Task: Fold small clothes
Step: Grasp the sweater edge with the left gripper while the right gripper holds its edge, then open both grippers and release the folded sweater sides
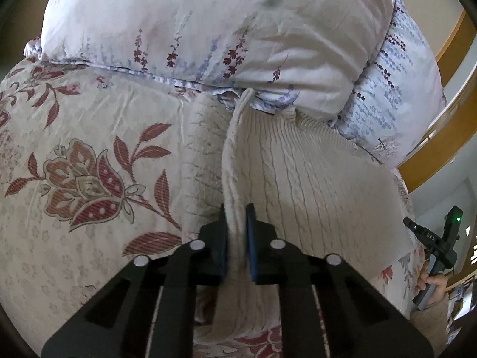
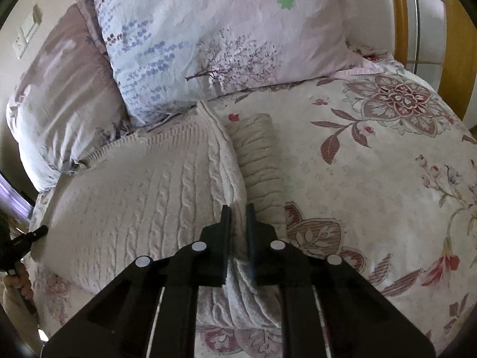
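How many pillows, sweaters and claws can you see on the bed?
Pillows: 2, a pale flowered one and a blue-flowered one.
Sweaters: 1, a cream cable-knit sweater.
Claws: 2, the left claw and the right claw, each pinching a sweater edge.
Total: 5

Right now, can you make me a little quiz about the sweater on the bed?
1. True or false: the left gripper is shut on the sweater.
2. What does the right gripper pinch? A) pillow B) sweater edge C) nothing
3. What pattern does the bedspread have?

Key: 1 true. 2 B. 3 flowers.
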